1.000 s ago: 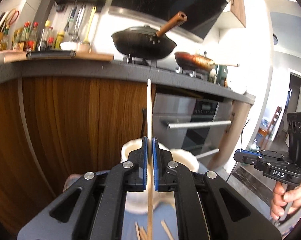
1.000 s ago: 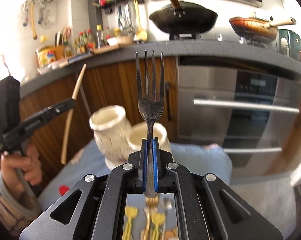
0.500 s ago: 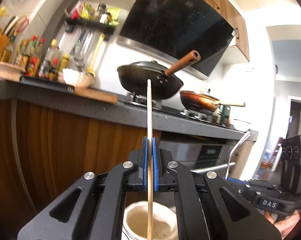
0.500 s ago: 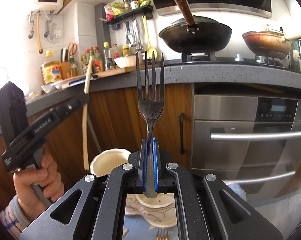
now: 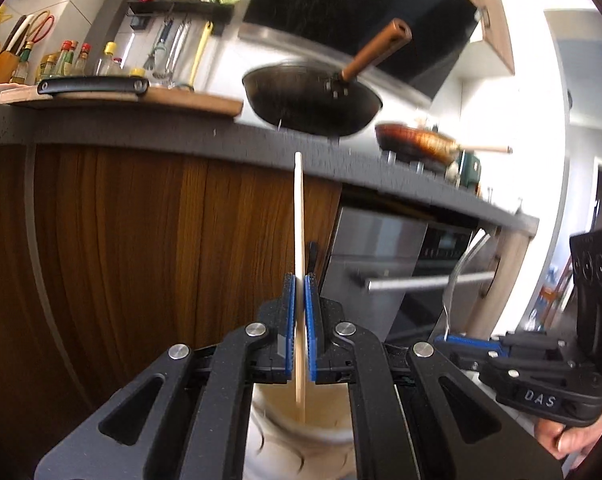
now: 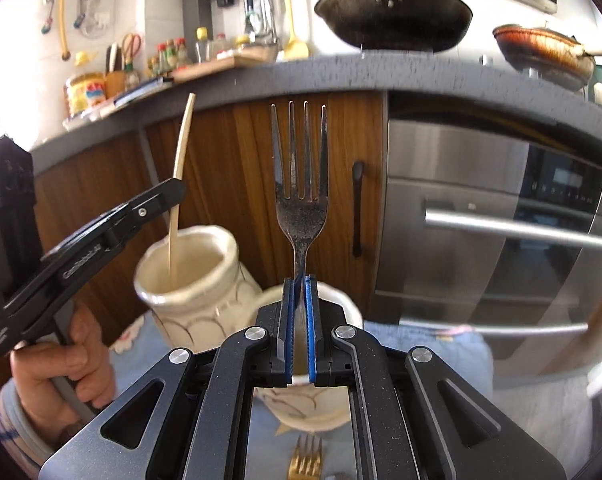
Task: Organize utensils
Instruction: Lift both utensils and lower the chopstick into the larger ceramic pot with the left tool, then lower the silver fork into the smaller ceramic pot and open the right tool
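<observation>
My left gripper is shut on a wooden chopstick that stands upright, its lower end inside a cream ceramic holder. The right wrist view shows that chopstick dipping into the taller cream holder, held by the left gripper. My right gripper is shut on the handle of a dark metal fork, tines up, above a second, lower cream holder. The right gripper with its fork also shows at the right of the left wrist view.
A gold fork lies on the blue cloth below the right gripper. Behind stand wooden cabinets, an oven and a grey counter with a wok and a pan.
Both grippers have come down: the chopstick's lower end now sits inside the taller holder, and the fork hangs lower over the second holder. Both views tilted downward.
</observation>
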The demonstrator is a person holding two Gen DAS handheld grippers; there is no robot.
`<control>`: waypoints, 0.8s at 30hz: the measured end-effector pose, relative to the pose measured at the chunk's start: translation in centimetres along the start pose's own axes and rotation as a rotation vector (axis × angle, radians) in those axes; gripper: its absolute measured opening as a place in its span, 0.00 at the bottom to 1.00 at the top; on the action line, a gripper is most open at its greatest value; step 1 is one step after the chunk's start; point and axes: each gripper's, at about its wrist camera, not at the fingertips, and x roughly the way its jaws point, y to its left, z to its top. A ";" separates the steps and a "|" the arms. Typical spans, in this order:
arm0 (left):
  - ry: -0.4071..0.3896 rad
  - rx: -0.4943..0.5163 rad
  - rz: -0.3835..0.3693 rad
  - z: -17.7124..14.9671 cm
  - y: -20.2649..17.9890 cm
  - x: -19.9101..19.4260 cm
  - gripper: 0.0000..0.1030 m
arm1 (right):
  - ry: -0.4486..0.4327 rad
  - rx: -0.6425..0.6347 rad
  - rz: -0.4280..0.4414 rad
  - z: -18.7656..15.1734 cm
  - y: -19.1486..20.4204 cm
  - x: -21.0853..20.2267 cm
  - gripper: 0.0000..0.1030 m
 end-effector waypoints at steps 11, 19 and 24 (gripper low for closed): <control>0.139 0.075 0.054 -0.9 -1.0 1.7 0.04 | 0.089 0.005 0.013 -1.2 -0.1 2.4 0.06; 0.150 0.114 0.065 -1.3 -1.4 1.8 0.07 | 0.100 0.003 0.002 -1.2 0.2 3.1 0.06; 0.128 0.126 0.059 -1.3 -1.6 1.4 0.24 | 0.080 -0.007 -0.008 -1.3 0.5 3.0 0.21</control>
